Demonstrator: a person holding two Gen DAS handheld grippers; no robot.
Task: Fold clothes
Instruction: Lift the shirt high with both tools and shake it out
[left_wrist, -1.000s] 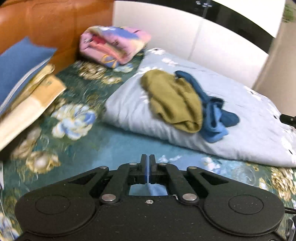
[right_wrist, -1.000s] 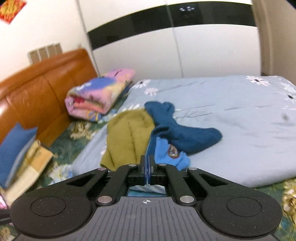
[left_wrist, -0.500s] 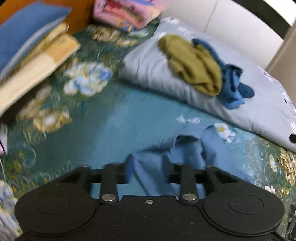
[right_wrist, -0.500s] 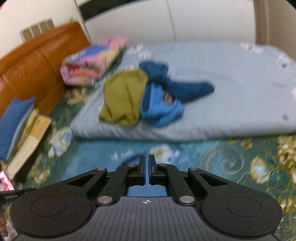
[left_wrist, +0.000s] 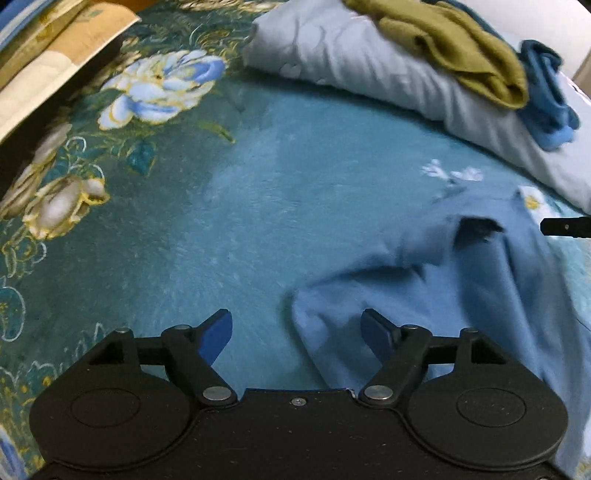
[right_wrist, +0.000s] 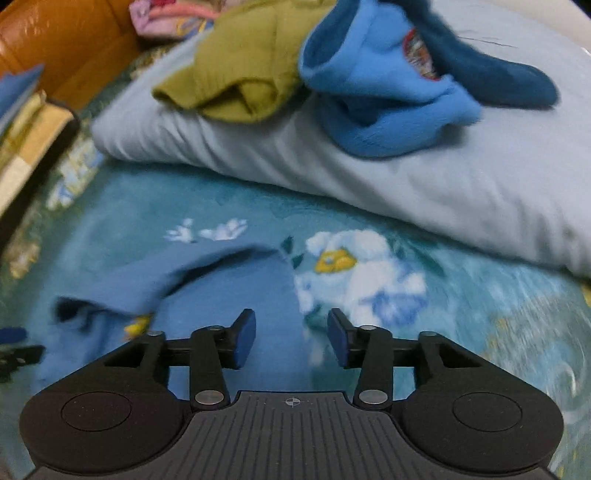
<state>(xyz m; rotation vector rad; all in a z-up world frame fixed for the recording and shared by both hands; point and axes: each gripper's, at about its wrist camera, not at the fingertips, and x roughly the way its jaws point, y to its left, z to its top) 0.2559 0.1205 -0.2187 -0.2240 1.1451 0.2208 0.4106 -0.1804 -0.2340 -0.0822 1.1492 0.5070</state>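
Observation:
A light blue garment (left_wrist: 461, 291) lies rumpled on the teal floral bedspread (left_wrist: 221, 206). My left gripper (left_wrist: 295, 332) hangs open just above its near left corner, nothing between the fingers. In the right wrist view the same blue garment (right_wrist: 221, 295) spreads under and left of my right gripper (right_wrist: 291, 338), which is open over its right edge. An olive garment (right_wrist: 243, 70) and a blue fleece garment (right_wrist: 388, 99) lie bunched on the pale grey folded duvet (right_wrist: 406, 184) behind.
Stacked pillows (left_wrist: 55, 51) sit at the far left by the orange headboard (right_wrist: 62, 48). A folded pink quilt (right_wrist: 170, 18) lies at the back. The tip of the other gripper (left_wrist: 565, 227) shows at the right edge of the left wrist view.
Both grippers dropped low toward the bed and opened, letting go of the light blue garment, which now lies on the bedspread. The left opened first, the right after.

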